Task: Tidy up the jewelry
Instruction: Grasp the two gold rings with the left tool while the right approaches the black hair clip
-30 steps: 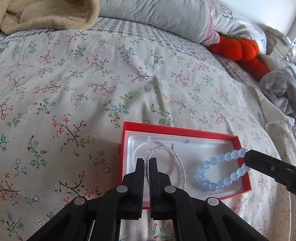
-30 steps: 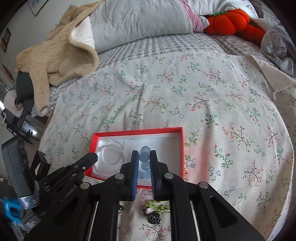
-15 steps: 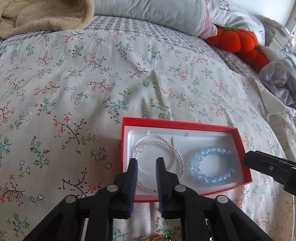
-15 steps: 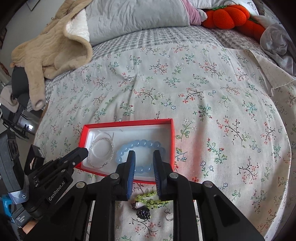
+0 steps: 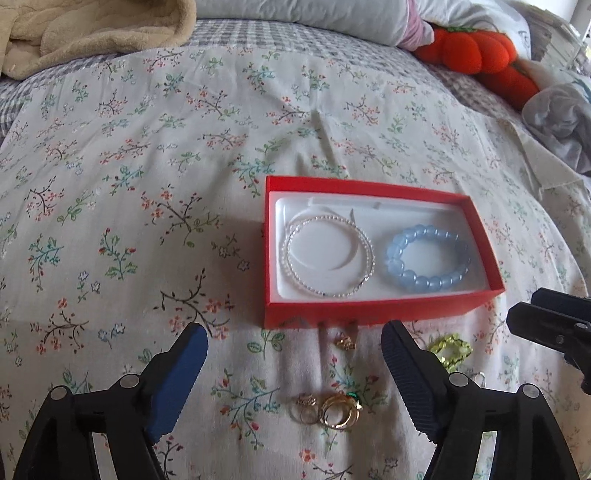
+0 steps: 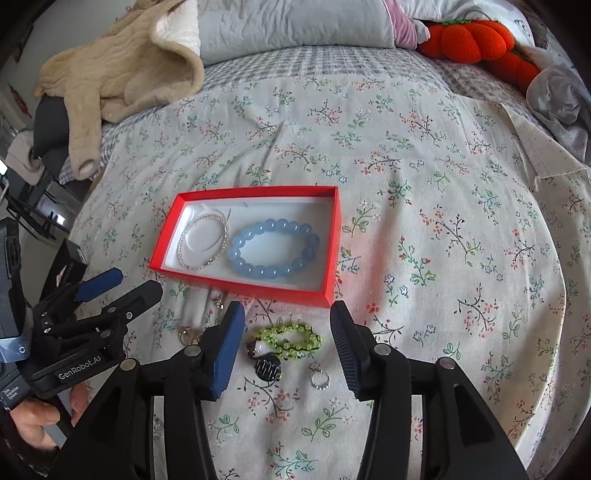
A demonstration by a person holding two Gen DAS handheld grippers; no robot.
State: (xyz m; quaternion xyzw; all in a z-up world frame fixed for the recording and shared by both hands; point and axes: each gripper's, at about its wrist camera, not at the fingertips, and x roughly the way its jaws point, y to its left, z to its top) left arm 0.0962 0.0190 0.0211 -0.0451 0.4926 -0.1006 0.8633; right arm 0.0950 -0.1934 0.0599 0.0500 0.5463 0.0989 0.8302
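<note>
A red box (image 5: 369, 314) (image 6: 162, 251) with a white liner lies on the floral bedspread. In it lie a silver bead bracelet (image 5: 328, 254) (image 6: 203, 240) and a blue bead bracelet (image 5: 428, 256) (image 6: 273, 251). My left gripper (image 5: 295, 343) (image 6: 122, 284) is open and empty, just short of the box. Gold rings (image 5: 332, 408) (image 6: 190, 334) lie between its fingers. My right gripper (image 6: 288, 325) is open and empty over a green bead bracelet (image 6: 291, 338) (image 5: 448, 349), a dark clip (image 6: 267, 369) and a silver ring (image 6: 319, 378).
A small gold piece (image 5: 345, 341) (image 6: 218, 303) lies at the box's near wall. A beige blanket (image 6: 122, 70), grey pillow (image 6: 295, 26), orange plush pumpkin (image 6: 469, 40) and grey cloth (image 6: 557, 99) lie at the far side of the bed. The bed's edge drops off at the left (image 6: 79, 206).
Both grippers let go of their bracelets, which now lie in the box. Both opened wide and drew back toward me, bringing the loose jewelry in front of the box into view.
</note>
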